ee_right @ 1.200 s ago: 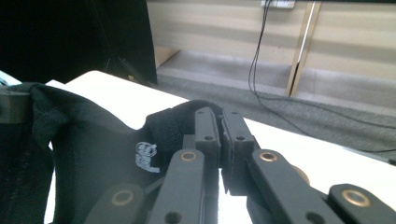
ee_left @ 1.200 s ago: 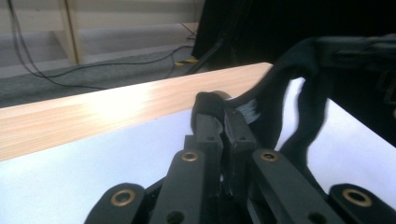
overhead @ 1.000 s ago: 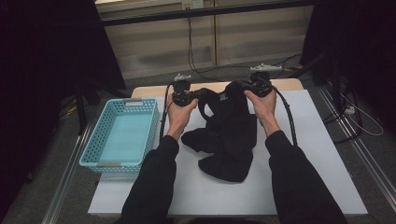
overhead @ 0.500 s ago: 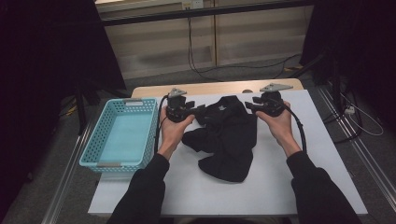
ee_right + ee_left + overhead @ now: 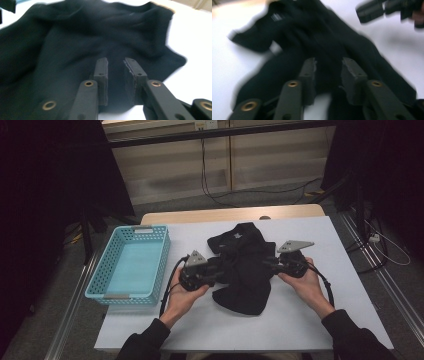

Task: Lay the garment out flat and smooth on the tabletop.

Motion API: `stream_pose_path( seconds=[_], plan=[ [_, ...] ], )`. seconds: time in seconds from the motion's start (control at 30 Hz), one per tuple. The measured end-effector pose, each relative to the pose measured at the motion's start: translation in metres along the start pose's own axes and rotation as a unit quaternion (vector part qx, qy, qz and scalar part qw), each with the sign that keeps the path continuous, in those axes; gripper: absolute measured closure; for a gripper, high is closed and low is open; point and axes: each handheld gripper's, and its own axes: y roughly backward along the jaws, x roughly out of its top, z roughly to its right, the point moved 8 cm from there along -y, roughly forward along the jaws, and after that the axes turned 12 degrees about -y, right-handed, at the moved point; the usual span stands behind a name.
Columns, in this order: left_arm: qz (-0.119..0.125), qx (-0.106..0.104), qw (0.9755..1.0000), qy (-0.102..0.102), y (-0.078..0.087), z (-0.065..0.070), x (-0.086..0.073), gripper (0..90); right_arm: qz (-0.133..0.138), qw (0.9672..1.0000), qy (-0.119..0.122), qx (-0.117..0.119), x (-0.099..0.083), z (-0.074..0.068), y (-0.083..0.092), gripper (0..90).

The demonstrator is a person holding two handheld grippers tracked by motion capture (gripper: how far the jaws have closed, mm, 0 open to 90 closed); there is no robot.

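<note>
- We see the black garment (image 5: 246, 265) lying crumpled near the middle of the white table top (image 5: 310, 330), its upper part toward the far edge and a rounded lobe hanging toward the near side.
- A small pale label (image 5: 236, 235) shows on the garment's far part; in the left gripper view the same label (image 5: 275, 17) appears at the upper left of the cloth.
- We find the left gripper (image 5: 220, 269) at the garment's left edge, pointing inward across the table, held by the person's left hand (image 5: 184, 295).
- In the left gripper view its jaws stand a narrow way apart, having just been closing, with dark cloth (image 5: 327, 50) in the gap; the picture is blurred, and we cannot tell whether the pads press on it.
- We find the right gripper (image 5: 267, 264) at the garment's right edge, facing the left one, in the right hand (image 5: 305, 282).
- In the right gripper view its jaws also stand narrowly apart, having just been closing, with black fabric (image 5: 75, 42) between and beyond them; whether they pinch it we cannot tell.
- A cable (image 5: 327, 287) loops from the right gripper along the forearm.
- The turquoise basket (image 5: 102, 270) sits on the table's left side, well apart from the garment.
</note>
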Motion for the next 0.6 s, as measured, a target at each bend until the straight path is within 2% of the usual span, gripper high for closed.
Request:
stream_pose_path(
  seconds=[0.03,0.07,0.1,0.23,0.33,0.4,0.5,0.53,0.6],
  plan=[
    [-0.003,-0.011,0.9999,-0.004,-0.002,0.006,-0.004,66.9,-0.007,1.0,0.004,0.005,-0.005,-0.006,0.001,68.9],
    [-0.012,-0.014,0.9997,-0.015,-0.004,0.009,-0.006,66.7,-0.014,0.9998,0.013,0.007,-0.01,-0.014,0.001,68.4],
    [-0.011,-0.005,0.9996,-0.025,-0.007,0.01,-0.007,66.2,-0.016,0.9995,0.021,0.015,-0.014,-0.023,0.002,68.2],
    [-0.019,-0.015,0.9992,-0.03,-0.021,0.014,-0.009,52.7,-0.014,0.9964,0.056,0.062,-0.025,-0.064,0.008,63.3],
    [-0.035,-0.005,0.9981,-0.05,-0.031,0.016,-0.013,44.7,-0.021,0.994,0.07,0.081,-0.029,-0.081,0.003,55.9],
    [-0.036,0.01,0.9982,-0.047,-0.037,0.011,-0.013,42.2,-0.035,0.9926,0.075,0.088,-0.035,-0.085,-0.004,50.5],
    [-0.04,0.028,0.9982,-0.033,-0.042,0.001,-0.016,53.7,-0.056,0.9908,0.084,0.089,-0.043,-0.089,-0.015,45.5],
    [-0.044,0.034,0.998,-0.03,-0.043,-0.003,-0.017,61.1,-0.059,0.9905,0.086,0.089,-0.044,-0.089,-0.017,44.9],
    [-0.048,0.028,0.9981,-0.024,-0.044,-0.007,-0.018,70.2,-0.062,0.9904,0.089,0.086,-0.046,-0.09,-0.019,44.4]
  ],
)
